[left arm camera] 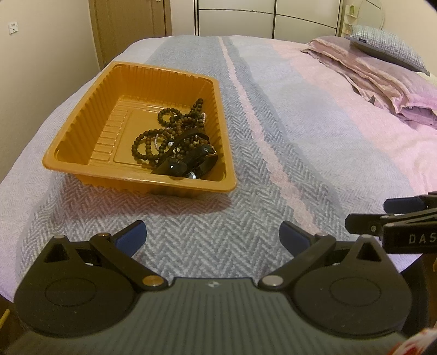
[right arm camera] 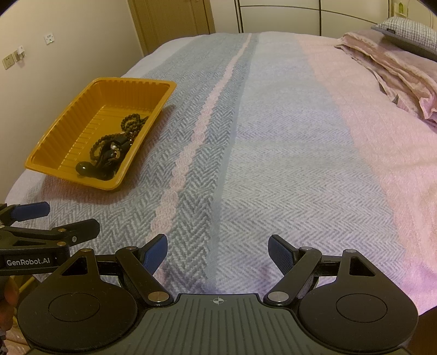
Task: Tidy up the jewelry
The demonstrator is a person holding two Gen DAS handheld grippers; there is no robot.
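Bed [left arm camera: 300, 114] under herringbone blanket, grey pillow [left arm camera: 387, 46] on pink folded bedding, cream walls, wooden door [right arm camera: 172, 19], warm indoor light

Likely a home bedroom: bed [right arm camera: 273, 136], pillow [left arm camera: 387, 46], wardrobe [left arm camera: 245, 16].

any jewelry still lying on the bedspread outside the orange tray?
No: the bead strands all sit inside the orange tray; the bedspread around it is bare.

Jewelry [left arm camera: 177, 142] in orange tray [left arm camera: 82, 114]
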